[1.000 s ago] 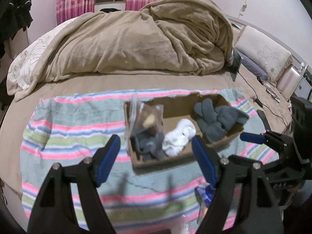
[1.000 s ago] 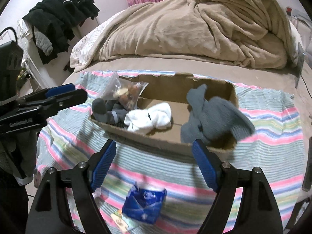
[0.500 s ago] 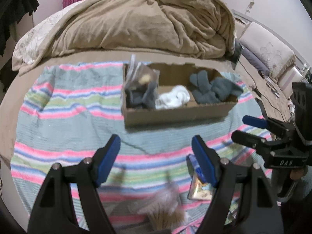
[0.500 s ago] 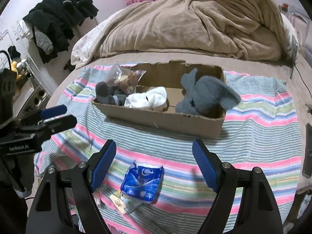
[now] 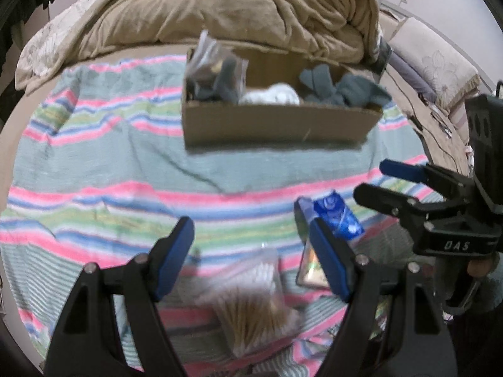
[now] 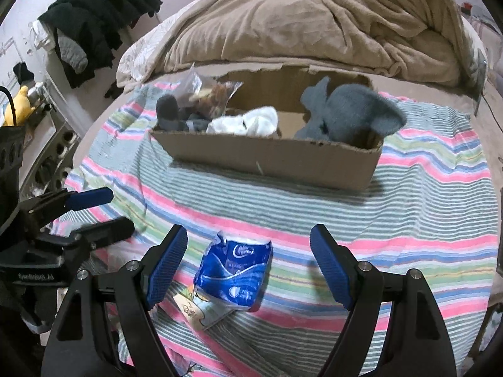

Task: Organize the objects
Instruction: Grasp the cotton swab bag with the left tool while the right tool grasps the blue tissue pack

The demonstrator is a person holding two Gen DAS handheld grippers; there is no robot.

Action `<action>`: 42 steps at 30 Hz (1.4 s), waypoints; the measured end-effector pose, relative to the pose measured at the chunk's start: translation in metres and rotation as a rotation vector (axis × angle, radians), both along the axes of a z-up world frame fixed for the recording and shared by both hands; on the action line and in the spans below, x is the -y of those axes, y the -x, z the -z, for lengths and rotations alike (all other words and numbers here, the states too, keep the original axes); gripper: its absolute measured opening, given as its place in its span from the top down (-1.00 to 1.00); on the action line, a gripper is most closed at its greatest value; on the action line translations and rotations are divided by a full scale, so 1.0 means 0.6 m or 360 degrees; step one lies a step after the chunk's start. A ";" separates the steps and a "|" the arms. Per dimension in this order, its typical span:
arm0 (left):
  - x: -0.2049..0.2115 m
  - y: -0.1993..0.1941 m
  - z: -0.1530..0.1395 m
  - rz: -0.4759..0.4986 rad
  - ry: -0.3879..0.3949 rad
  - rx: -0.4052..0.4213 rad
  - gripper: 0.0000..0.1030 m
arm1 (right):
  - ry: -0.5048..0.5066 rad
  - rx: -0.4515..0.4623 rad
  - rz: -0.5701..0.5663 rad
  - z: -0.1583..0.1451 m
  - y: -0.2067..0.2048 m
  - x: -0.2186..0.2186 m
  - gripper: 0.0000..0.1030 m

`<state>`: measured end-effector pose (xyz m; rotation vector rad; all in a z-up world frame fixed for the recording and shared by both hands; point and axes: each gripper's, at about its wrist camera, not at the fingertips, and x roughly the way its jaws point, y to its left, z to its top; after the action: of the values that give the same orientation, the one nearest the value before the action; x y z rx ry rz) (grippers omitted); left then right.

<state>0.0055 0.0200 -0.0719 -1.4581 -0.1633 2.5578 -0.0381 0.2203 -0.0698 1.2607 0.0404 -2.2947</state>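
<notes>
A cardboard box (image 5: 276, 125) (image 6: 270, 160) sits on the striped blanket (image 5: 103, 163), holding grey socks (image 6: 352, 113), a white sock (image 6: 248, 121) and a clear bag (image 6: 207, 91). My left gripper (image 5: 251, 251) hangs open above a blurred clear bag of cotton swabs (image 5: 254, 301), nothing between its fingers. My right gripper (image 6: 248, 265) stands open over a blue tissue pack (image 6: 235, 273), which lies between the fingers without touching them. A flat card (image 6: 198, 311) lies under the pack's near edge. In the left wrist view the tissue pack (image 5: 336, 216) shows beside the right finger.
A rumpled tan duvet (image 5: 226, 9) fills the bed behind the box. Dark clothes (image 6: 97, 12) hang at the left wall, with a shelf and a yellow toy (image 6: 19, 106) below them. Pillows (image 5: 440, 62) and cables lie at the right.
Both grippers have pulled back from the box and sunk toward the blanket's near edge. The swab bag has come into the left view; the tissue pack now sits between the right fingers.
</notes>
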 end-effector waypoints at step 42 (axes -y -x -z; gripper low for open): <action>-0.010 -0.076 0.098 -0.0053 -0.0104 0.0300 -0.10 | -0.0062 0.0245 -0.0106 0.111 -0.010 0.027 -0.33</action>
<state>0.0511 0.0260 -0.1309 -1.6828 -0.2978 2.4125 -0.0318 0.2038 -0.1363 1.4304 0.0720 -2.1443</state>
